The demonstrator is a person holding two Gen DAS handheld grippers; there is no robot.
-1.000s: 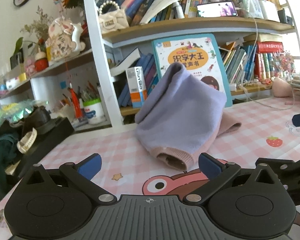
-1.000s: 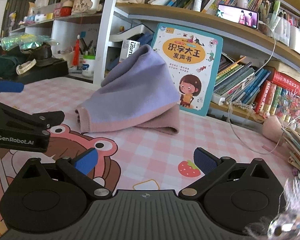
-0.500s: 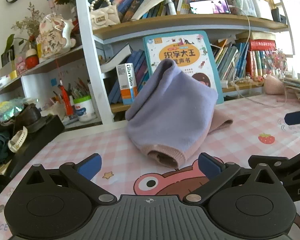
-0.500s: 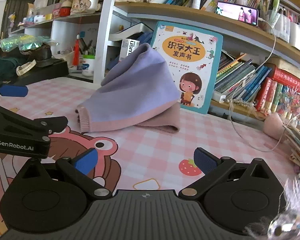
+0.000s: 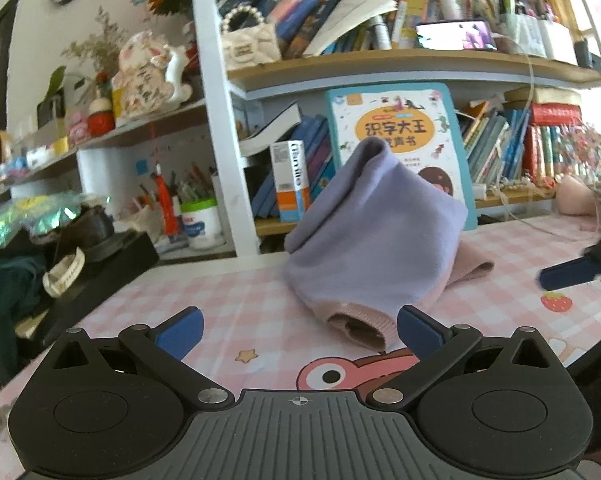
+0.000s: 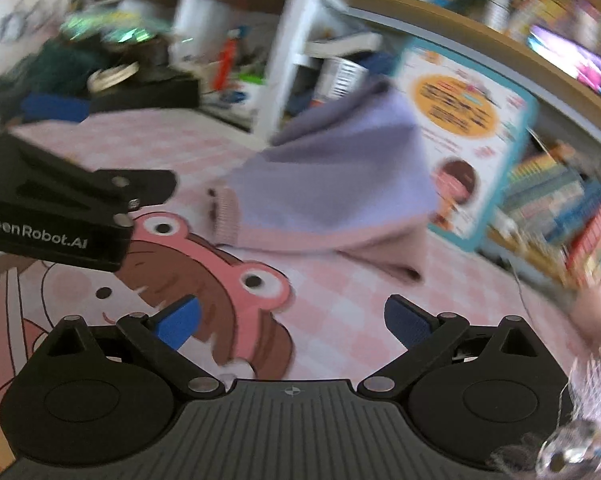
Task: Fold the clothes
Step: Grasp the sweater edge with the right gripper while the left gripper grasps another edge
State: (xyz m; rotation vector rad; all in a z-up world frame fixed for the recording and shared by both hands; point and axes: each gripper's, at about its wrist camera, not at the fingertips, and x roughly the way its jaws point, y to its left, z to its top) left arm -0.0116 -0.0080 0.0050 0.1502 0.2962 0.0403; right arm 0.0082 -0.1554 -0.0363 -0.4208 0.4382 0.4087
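A lilac garment with pink ribbed trim (image 5: 376,240) lies bunched on the pink checked table mat (image 5: 228,292), its peak leaning against a children's book (image 5: 396,120). My left gripper (image 5: 298,330) is open just in front of the garment's pink cuff, nothing between its blue pads. In the right wrist view, which is blurred, the same garment (image 6: 336,192) sits ahead and my right gripper (image 6: 292,320) is open over a cartoon print on the mat. The left gripper's body (image 6: 60,204) shows at that view's left; a right fingertip (image 5: 568,274) appears at the left view's right edge.
Packed bookshelves (image 5: 380,68) rise behind the table. A pen pot (image 5: 198,222) and a black box with a shoe (image 5: 100,248) stand at the back left. A pink plush item (image 5: 576,202) and a thin cable lie at the back right.
The right gripper has swung quickly, tilting and blurring its view, and moved closer to the garment. The left gripper has shifted a little; the garment has not moved.
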